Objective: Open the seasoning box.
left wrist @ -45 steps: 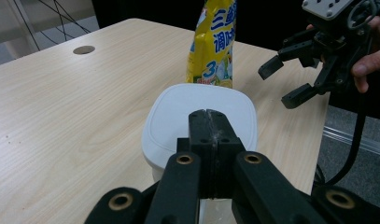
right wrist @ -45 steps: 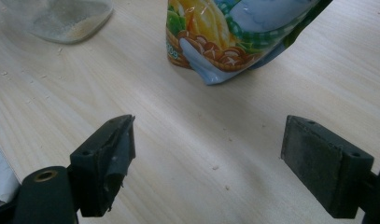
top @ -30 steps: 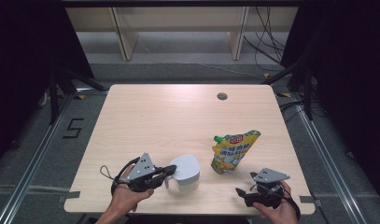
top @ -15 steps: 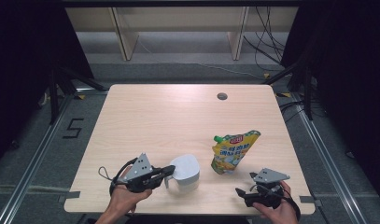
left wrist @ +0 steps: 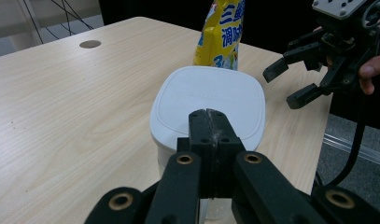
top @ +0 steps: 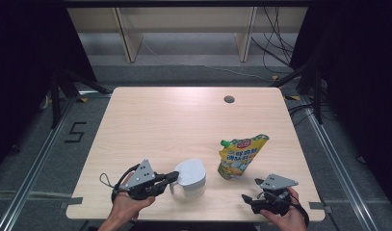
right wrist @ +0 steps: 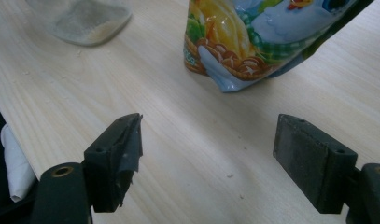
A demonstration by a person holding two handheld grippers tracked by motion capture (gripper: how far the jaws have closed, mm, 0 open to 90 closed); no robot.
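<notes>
A white lidded container (top: 191, 175) stands near the table's front edge, and its lid (left wrist: 208, 95) lies just beyond my left jaws. My left gripper (top: 173, 177) is shut, its tips (left wrist: 208, 114) pressed together at the container's near rim; I cannot tell whether anything thin is pinched between them. A yellow stand-up pouch (top: 241, 154) with a green cap stands to the container's right, also seen as pouch (left wrist: 222, 32) and pouch (right wrist: 253, 42). My right gripper (top: 249, 197) is open and holds nothing; it hovers low over bare wood (right wrist: 208, 154) in front of the pouch. It also appears as right gripper (left wrist: 288, 84).
The wooden table (top: 174, 120) has a small round cable hole (top: 228, 99) near its far edge. Dark floor, rails and cables surround it. The container's translucent base (right wrist: 80, 18) sits at the upper left of the right gripper view.
My left hand has drifted very slightly to the left at the container. The right gripper, pouch and container stay where they were.
</notes>
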